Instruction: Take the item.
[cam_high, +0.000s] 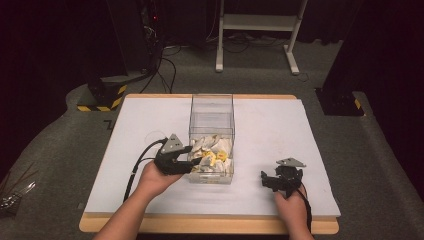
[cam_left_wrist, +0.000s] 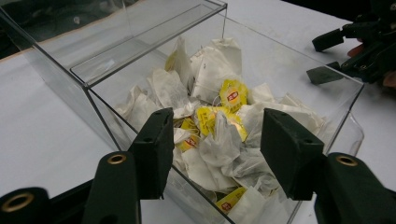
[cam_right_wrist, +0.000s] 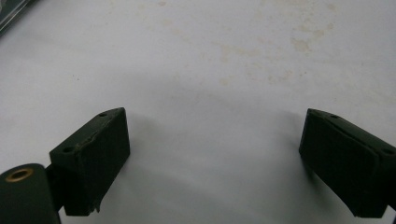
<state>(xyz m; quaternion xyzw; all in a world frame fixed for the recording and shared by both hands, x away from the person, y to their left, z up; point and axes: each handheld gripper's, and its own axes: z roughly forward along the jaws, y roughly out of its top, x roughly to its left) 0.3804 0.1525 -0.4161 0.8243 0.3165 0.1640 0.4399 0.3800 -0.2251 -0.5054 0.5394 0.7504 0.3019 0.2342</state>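
The clear plastic open-topped box (cam_high: 211, 131) stands at frame centre on the white desk (cam_high: 280, 135), its near end heaped with white paper tea bags with yellow tags (cam_left_wrist: 219, 126). The left gripper (cam_left_wrist: 215, 149) has its fingers apart over the heap, apparently clamping nothing. Risk: snagging several tangled bags, or a finger striking the box wall. The right gripper (cam_right_wrist: 212, 161) idles, fingers wide.
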